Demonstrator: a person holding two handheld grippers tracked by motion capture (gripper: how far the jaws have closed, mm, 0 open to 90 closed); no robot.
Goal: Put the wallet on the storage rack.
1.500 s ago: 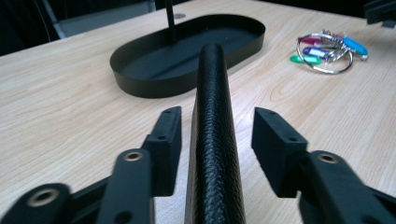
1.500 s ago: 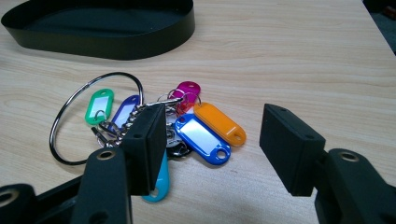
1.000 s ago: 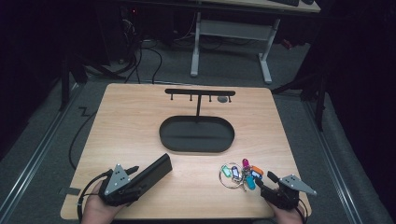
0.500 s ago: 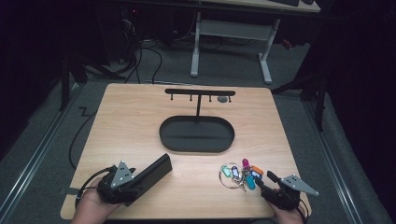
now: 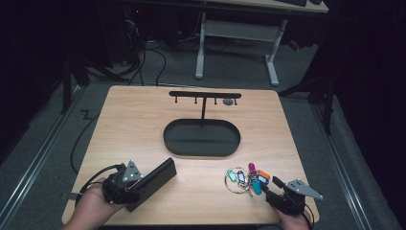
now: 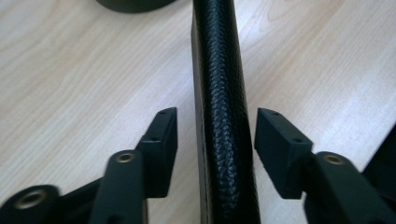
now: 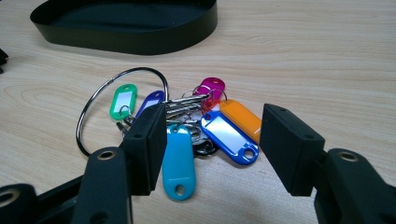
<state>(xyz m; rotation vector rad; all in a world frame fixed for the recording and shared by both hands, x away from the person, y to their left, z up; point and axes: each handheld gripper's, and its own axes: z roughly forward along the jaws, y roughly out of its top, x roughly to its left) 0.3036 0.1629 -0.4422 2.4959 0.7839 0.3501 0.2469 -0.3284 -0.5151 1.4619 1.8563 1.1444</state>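
Black case point(image 6: 224, 116) between left tool point(image 6: 215, 140) jaws, gaps | keys point(image 7: 187, 126) near front edge

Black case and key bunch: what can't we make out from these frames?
- Black case: its near end is cut off by the bottom edge of the left gripper view.
- Key bunch: keys partly hidden behind a pad in the right gripper view; tag labels too small to read.
- Rack: small object hanging on it, too small to identify in the high view.
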